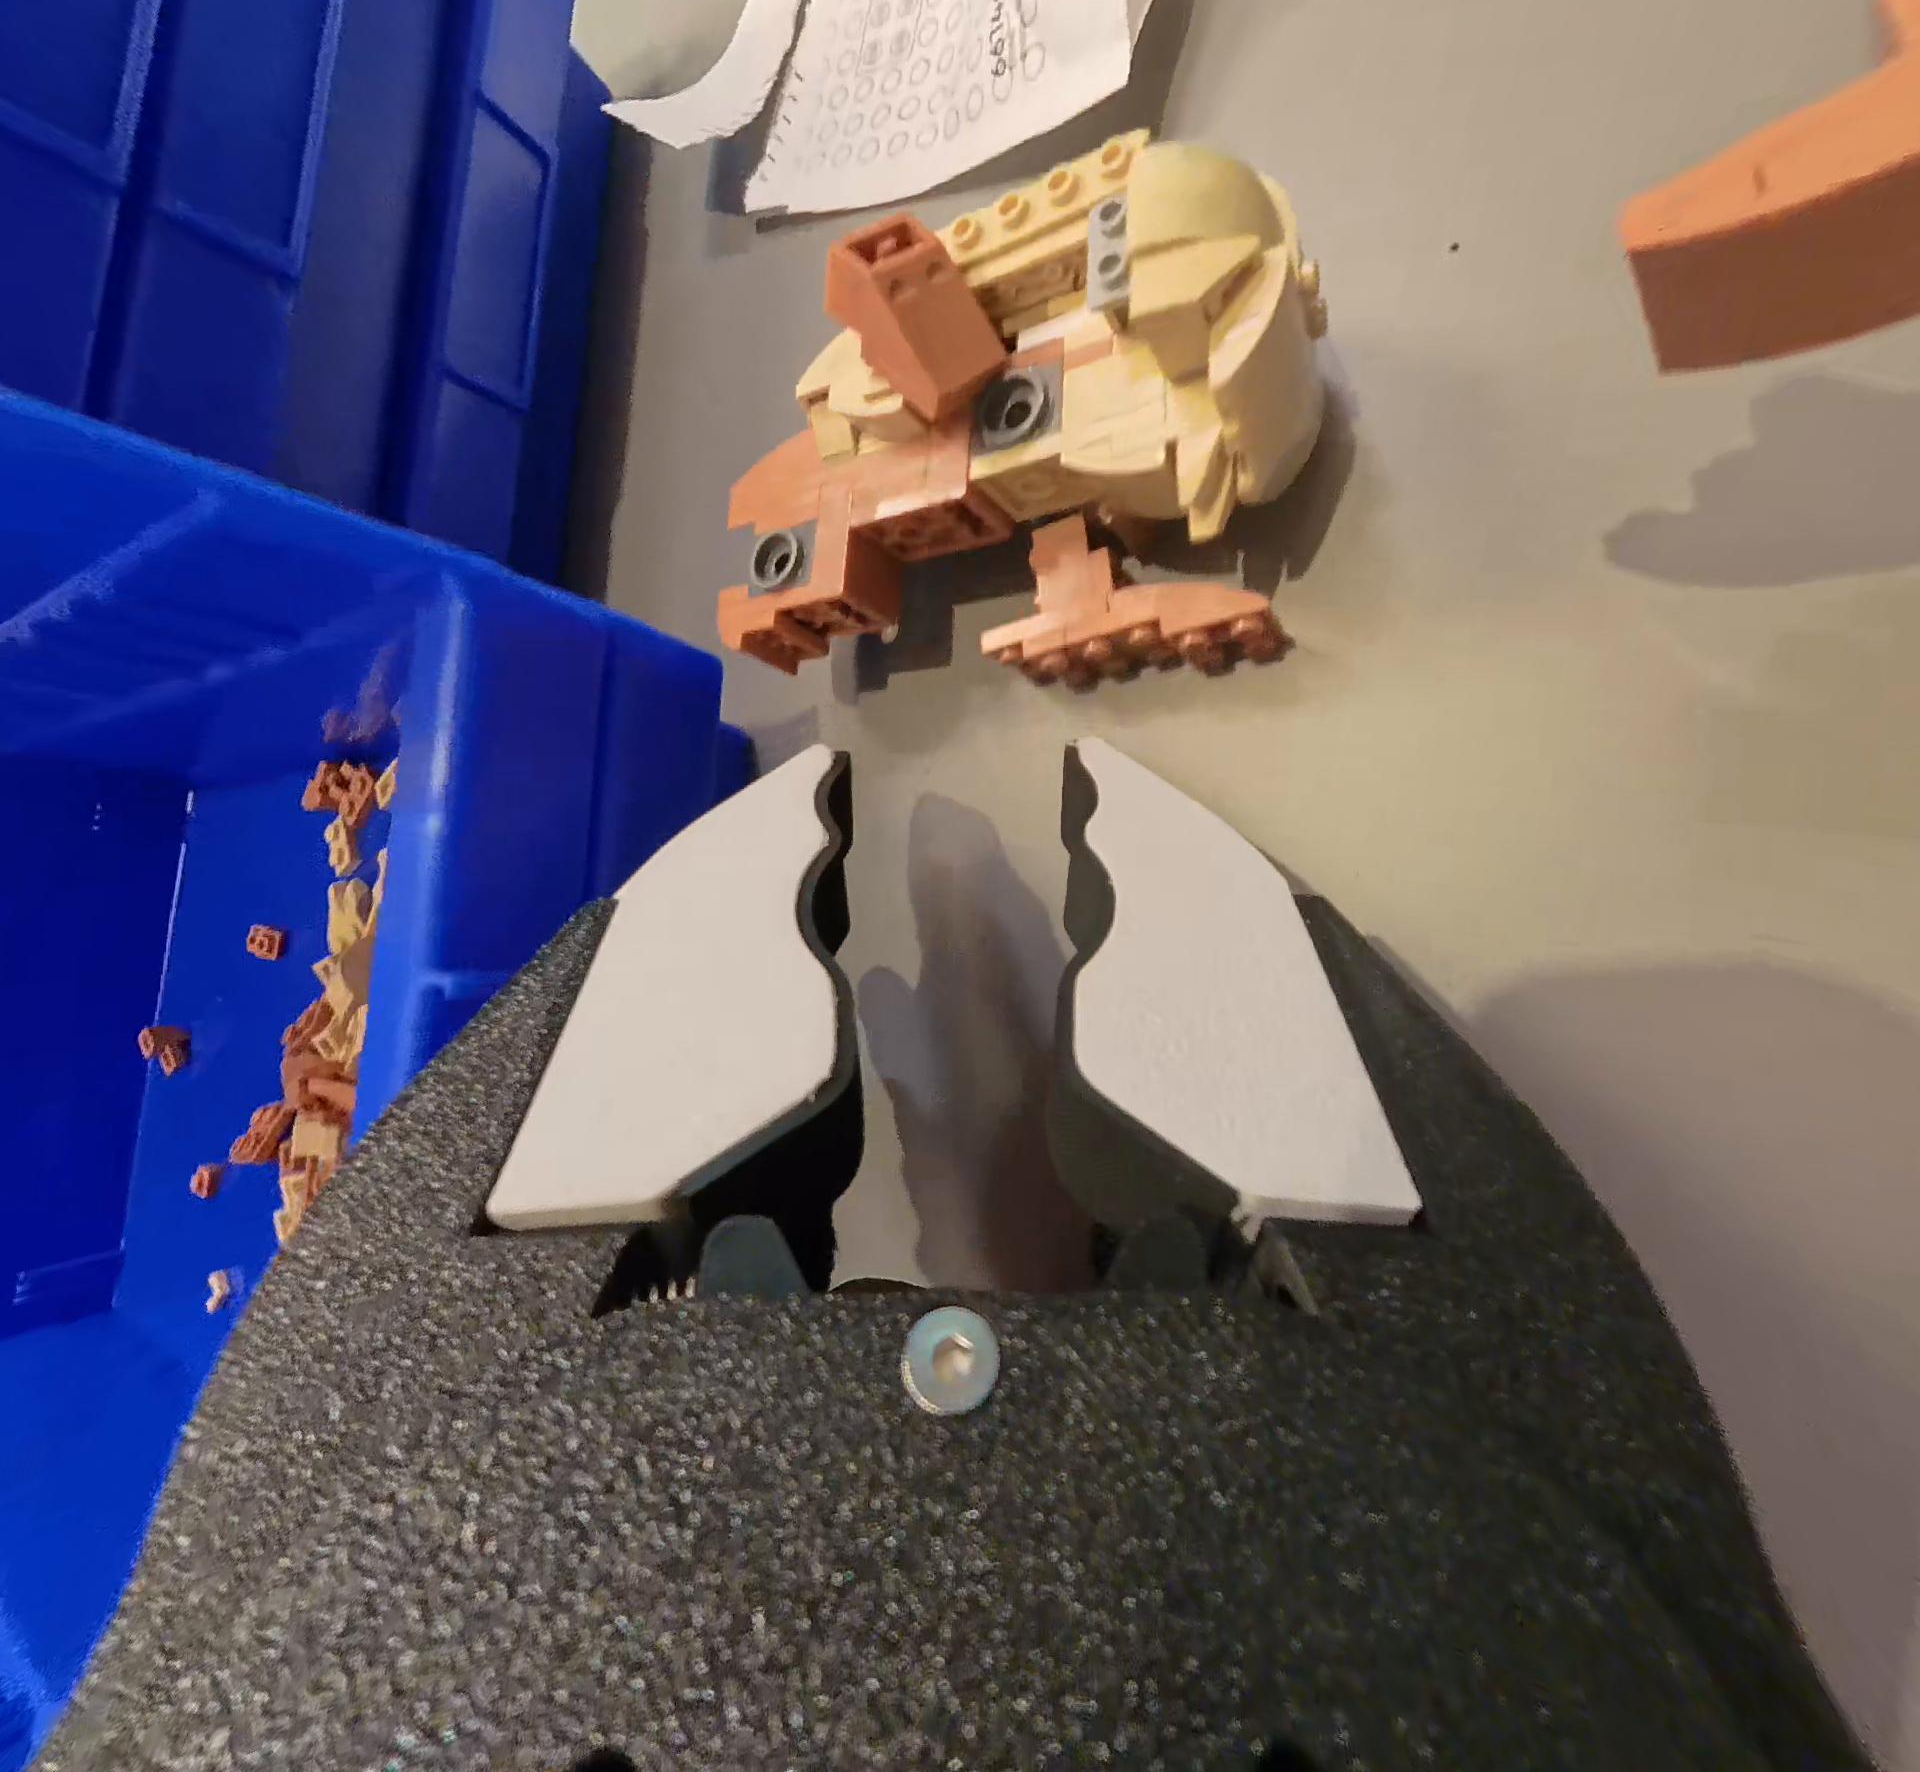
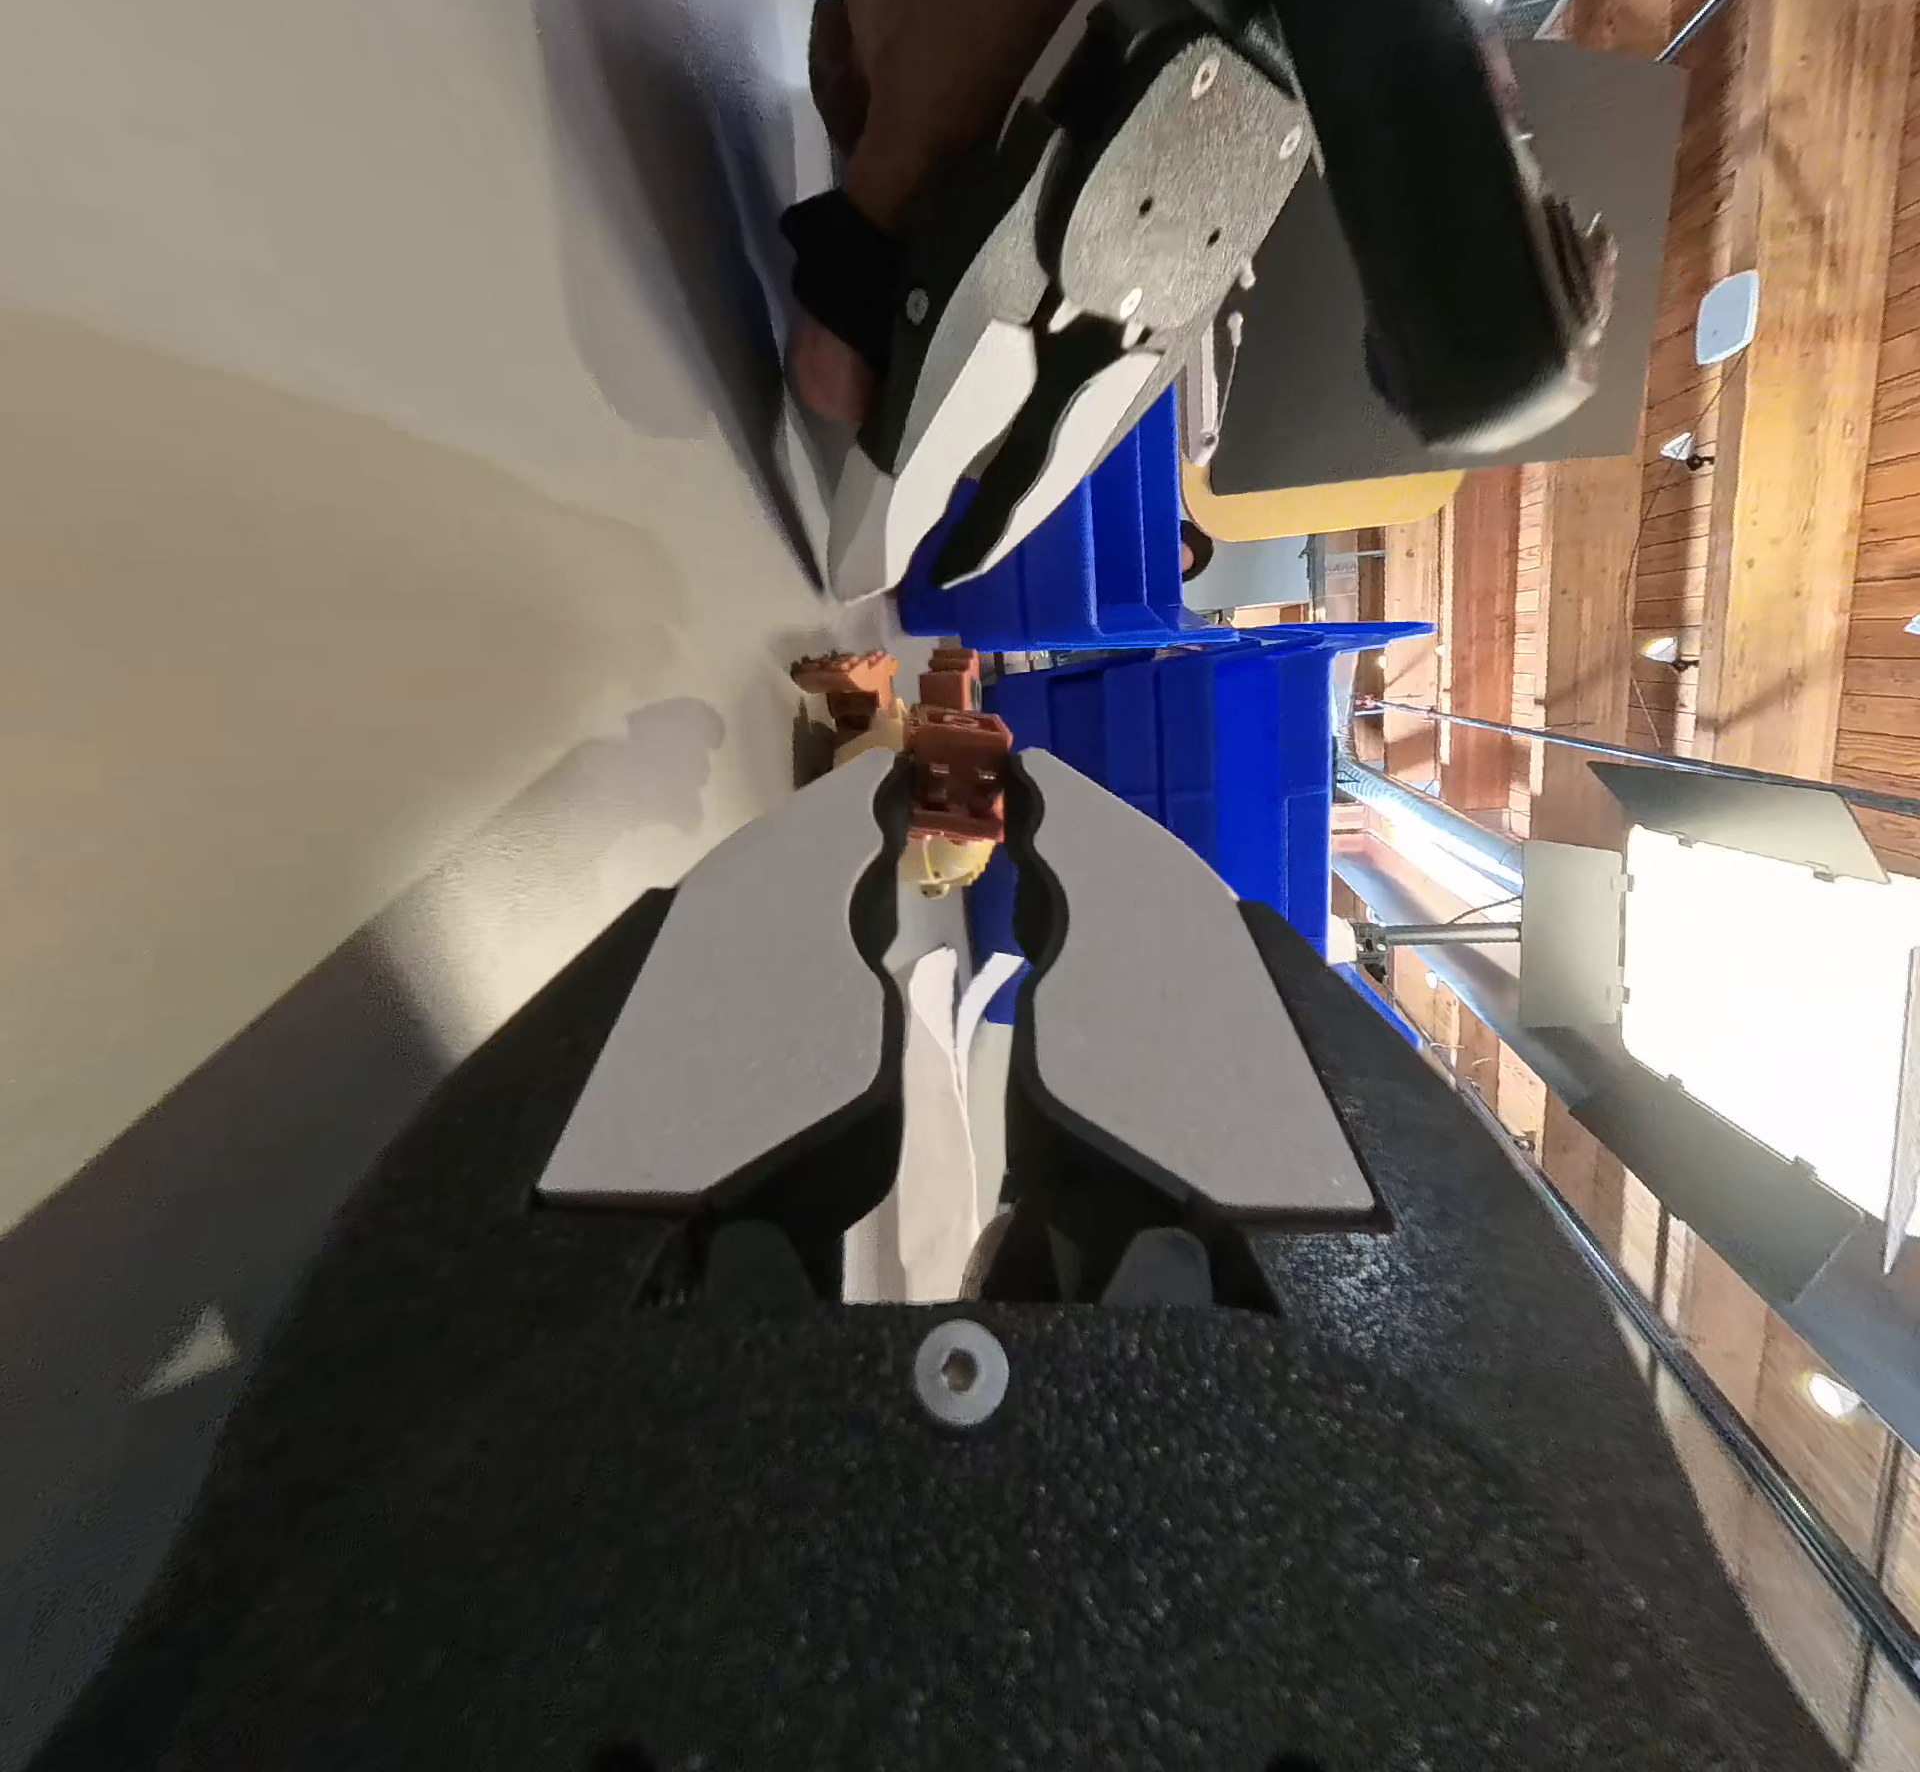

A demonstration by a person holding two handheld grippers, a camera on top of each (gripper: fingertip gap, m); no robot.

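In the left wrist view the left gripper (image 1: 956, 766) hovers over the grey tabletop (image 1: 1507, 787) with its jaws apart and nothing between them, just short of a tan and brown brick model (image 1: 1039, 434). Blue bins (image 1: 260, 268) stand to one side, the nearer one holding loose small bricks (image 1: 322, 1026); a printed paper sheet (image 1: 935, 29) lies beyond the model. In the right wrist view the right gripper (image 2: 956, 792) has its jaws clamped on a brown brick (image 2: 956, 777) at the model's top, with the left gripper farther off beside the bins.
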